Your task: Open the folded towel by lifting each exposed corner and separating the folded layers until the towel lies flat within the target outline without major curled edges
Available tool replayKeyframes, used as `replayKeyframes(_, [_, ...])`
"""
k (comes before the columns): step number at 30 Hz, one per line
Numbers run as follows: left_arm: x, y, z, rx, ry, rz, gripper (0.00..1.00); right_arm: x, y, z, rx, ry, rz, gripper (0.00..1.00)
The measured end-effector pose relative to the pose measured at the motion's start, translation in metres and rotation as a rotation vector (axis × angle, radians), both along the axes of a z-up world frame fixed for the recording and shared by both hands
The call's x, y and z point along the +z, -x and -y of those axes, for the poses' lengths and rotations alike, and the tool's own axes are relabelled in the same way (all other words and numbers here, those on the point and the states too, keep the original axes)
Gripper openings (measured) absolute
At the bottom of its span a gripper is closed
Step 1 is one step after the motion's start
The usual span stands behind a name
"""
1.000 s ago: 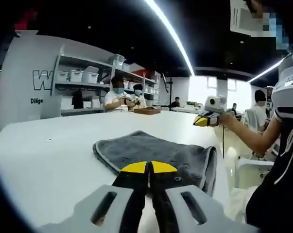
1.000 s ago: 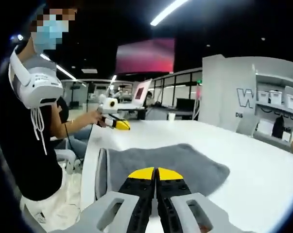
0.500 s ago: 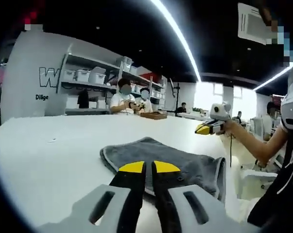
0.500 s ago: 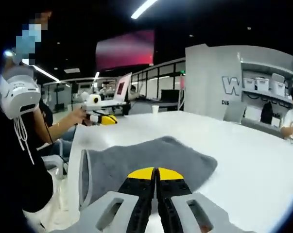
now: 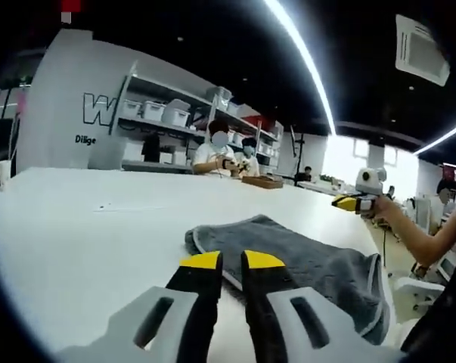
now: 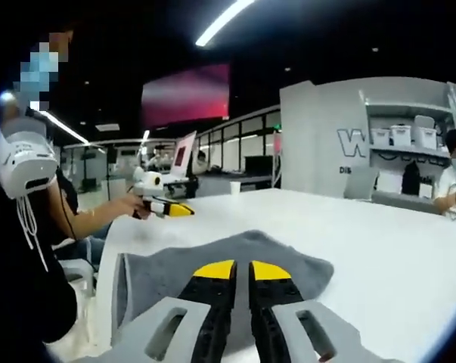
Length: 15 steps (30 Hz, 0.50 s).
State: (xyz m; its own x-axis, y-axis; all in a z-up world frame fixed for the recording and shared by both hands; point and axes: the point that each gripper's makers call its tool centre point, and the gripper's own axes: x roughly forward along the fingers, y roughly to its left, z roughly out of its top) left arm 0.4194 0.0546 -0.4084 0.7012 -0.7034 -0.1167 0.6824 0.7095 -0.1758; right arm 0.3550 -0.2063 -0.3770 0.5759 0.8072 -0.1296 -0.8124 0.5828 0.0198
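Observation:
A folded grey towel with a pale edge trim lies on the white table. My left gripper hovers low just short of the towel's near corner, its yellow-tipped jaws slightly open with nothing between them. Off to the right a hand holds my right gripper above the table's far edge. In the right gripper view the towel spreads under my right gripper, whose jaws stand a narrow gap apart and hold nothing. My left gripper shows beyond the towel's left side.
People sit at the table's far end by a wooden tray. Shelves with white bins line the wall. A paper cup stands on the table. The person's body and a chair are at the table's edge.
Both pairs of jaws, shut before, have parted a little. Both cameras have shifted, the left one swinging so the towel now sits further right in its view. The towel itself lies unchanged.

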Motion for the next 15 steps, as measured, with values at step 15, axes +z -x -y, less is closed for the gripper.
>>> replayKeyframes(15, [-0.019,-0.016,0.002,0.019,-0.033,-0.049,0.34,-0.021,-0.020,0.004,-0.084,0.038,-0.049,0.18])
